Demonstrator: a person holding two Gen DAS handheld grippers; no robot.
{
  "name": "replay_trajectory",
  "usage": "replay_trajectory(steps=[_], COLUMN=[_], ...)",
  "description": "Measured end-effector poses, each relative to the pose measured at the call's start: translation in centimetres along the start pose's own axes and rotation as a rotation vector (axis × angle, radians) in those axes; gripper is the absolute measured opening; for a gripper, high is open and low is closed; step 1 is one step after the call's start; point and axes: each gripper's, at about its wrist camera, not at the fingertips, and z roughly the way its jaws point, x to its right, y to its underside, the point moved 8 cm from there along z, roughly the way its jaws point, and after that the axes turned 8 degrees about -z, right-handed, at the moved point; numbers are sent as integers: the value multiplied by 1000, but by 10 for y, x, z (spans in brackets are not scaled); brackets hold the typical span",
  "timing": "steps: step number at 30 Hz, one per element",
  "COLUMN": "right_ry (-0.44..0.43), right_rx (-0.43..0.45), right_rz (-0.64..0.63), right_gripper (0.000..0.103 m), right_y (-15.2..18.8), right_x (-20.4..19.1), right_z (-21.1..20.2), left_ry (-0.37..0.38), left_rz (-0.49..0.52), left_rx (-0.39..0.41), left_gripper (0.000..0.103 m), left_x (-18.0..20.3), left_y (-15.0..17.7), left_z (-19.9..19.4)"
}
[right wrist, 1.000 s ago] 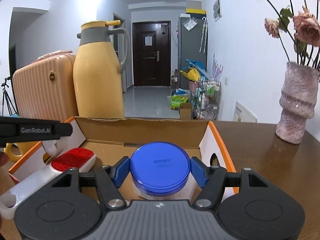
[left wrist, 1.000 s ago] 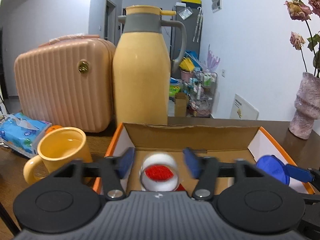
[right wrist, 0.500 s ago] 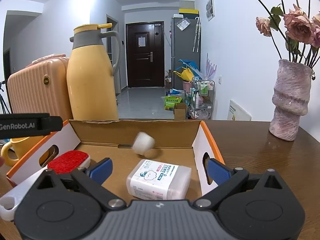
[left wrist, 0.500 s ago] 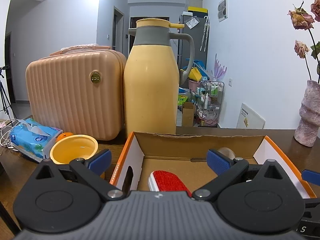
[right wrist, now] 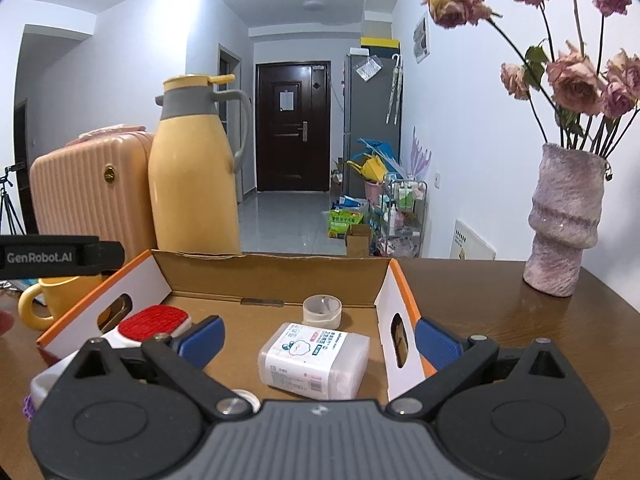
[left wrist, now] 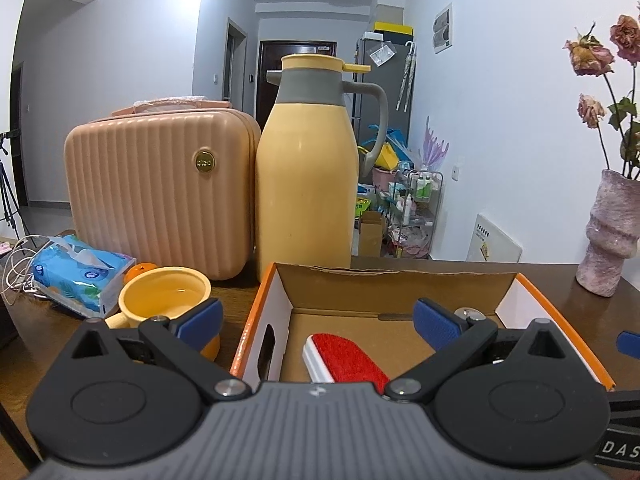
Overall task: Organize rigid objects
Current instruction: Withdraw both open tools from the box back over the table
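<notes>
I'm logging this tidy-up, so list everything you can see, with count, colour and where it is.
Cardboard box: one, brown with orange rim, table centre.
Lint brush: one, white with red pad, box left side.
Plastic container: one, clear with white label, lying in box.
Tape roll: one, whitish, box rear.
Thermos jug: one, yellow and grey, behind box.
Suitcase: one, pink, left of jug.
Mug: one, yellow, left of box.
Tissue pack: one, blue, far left.
Vase: one, pink, dried roses, right.
Left gripper: open, empty.
Right gripper: open, empty.
</notes>
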Motion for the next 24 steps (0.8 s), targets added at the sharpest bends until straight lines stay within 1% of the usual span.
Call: replay_trajectory(steps=[6, 14, 24], right_ry=[5, 16, 5], right_rx=[34, 54, 58], right_rz=[-22, -34, -56], right_gripper=[102, 102, 102], right_y=[5, 19, 42], right_x=[1, 2, -6], right_z=[-24, -52, -83], left_ry=[22, 48, 61], left_rz=[14, 16, 41], left_rx=[15, 24, -23], left_gripper=[103, 103, 103], left_x=[-3, -9, -14], left_y=[9, 26, 56], left_z=[-20, -50, -79])
